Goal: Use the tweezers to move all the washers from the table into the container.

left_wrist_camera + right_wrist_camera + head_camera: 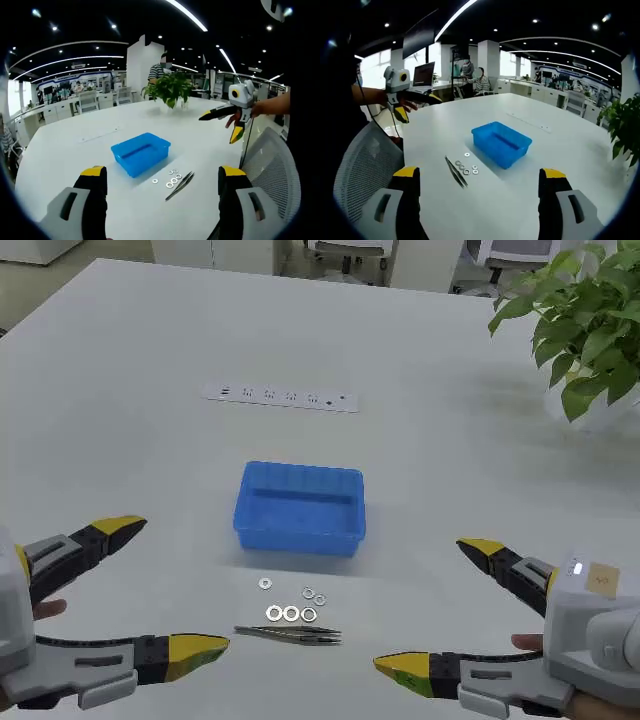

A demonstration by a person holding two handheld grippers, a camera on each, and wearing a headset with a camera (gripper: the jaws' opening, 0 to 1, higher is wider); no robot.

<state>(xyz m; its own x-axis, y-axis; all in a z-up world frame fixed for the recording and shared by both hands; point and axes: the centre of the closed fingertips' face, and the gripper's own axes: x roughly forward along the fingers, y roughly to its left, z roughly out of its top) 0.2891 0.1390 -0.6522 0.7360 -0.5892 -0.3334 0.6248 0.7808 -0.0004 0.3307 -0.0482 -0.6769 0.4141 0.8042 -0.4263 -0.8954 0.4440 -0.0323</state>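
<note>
Washers (291,602) lie in a loose cluster toward the near edge of the tabletop (450,390) in the head view. The tweezers (288,634) lie just on my side of them, and the blue container (300,508) sits just beyond, toward the middle. My left gripper (187,584) and right gripper (417,602) flank this group, both with jaws spread wide and holding nothing. I judge they are open like this so that one can take up the tweezers.

From the left gripper view, the washers (170,179) and tweezers (181,185) sit between my parted jaws. The container (140,153) stands empty behind them, and the right gripper (217,130) hovers well apart.

From the right gripper view, the tweezers (455,172) lie beside the washers (466,167), on the side away from the container (501,143). That closeness should make each carry short.
</note>
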